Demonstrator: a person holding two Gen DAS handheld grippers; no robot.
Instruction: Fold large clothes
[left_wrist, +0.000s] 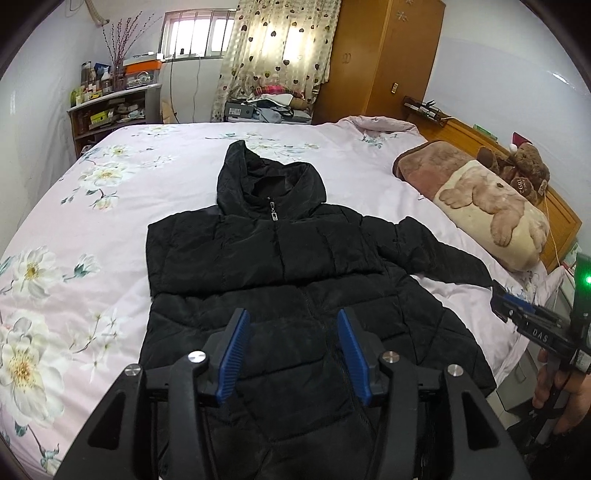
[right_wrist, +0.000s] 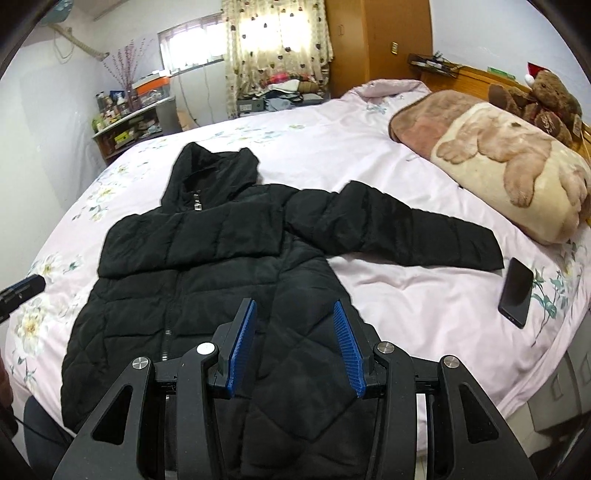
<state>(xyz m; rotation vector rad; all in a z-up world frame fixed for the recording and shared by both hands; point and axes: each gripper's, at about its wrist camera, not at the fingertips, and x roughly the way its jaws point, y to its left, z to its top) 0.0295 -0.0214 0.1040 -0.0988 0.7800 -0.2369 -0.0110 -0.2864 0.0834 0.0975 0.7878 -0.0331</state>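
Hovering both tongs spread and empty, left gripper (left_wrist: 291, 350) and right gripper (right_wrist: 295, 345), over the black jacket (right_wrist: 207, 266) lying flat on the bed (right_wrist: 406, 306). My worry: that puffy sleeve (right_wrist: 399, 232) springs open mid-fold, or sweeps the phone (right_wrist: 516, 291) off.

White-walled bedroom (left_wrist: 491, 55): floral bed (left_wrist: 110, 206), wooden wardrobe (left_wrist: 388, 55), curtained window (left_wrist: 192, 35).

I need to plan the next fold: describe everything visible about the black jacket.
The black jacket is a hooded, quilted puffer of shiny padded fabric, zipped up the front. It lies flat, front up, on the flowered bedsheet, hood pointing away. One sleeve is folded across the chest; the other sleeve stretches out toward the phone. Neither gripper touches it.
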